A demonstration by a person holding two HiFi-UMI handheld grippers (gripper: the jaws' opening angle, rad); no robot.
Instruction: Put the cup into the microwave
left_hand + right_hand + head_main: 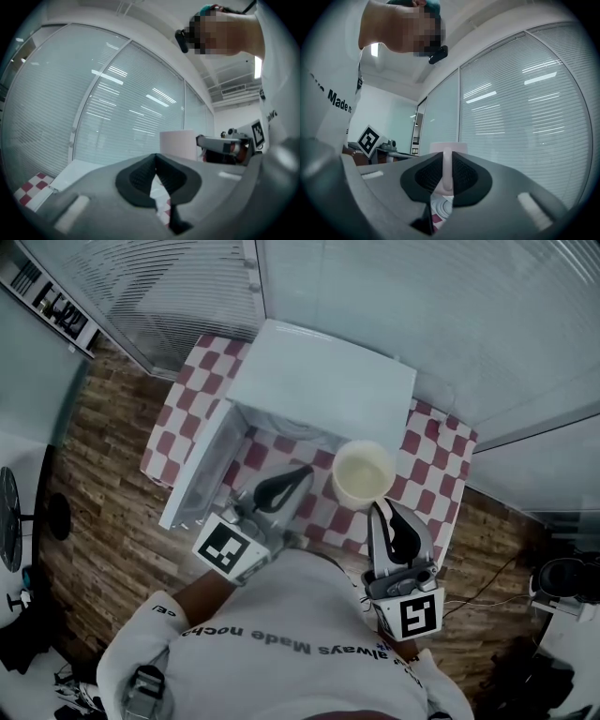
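A cream cup (364,474) hangs above the checkered tablecloth, just right of the white microwave's (323,371) open front. My right gripper (380,510) is shut on the cup's handle (446,171), and the cup's body (447,147) rises just beyond the pads. The microwave door (192,479) is swung open to the left. My left gripper (286,486) is shut and holds nothing; it hovers in front of the microwave's opening, left of the cup. From the left gripper (155,161) view the cup (178,143) and the right gripper (225,145) show on the right.
The microwave stands on a small table with a red and white checkered cloth (441,465). Glass walls with blinds (187,287) close off the back. Wooden floor (103,484) lies to the left, with a fan (9,517) at the far left edge.
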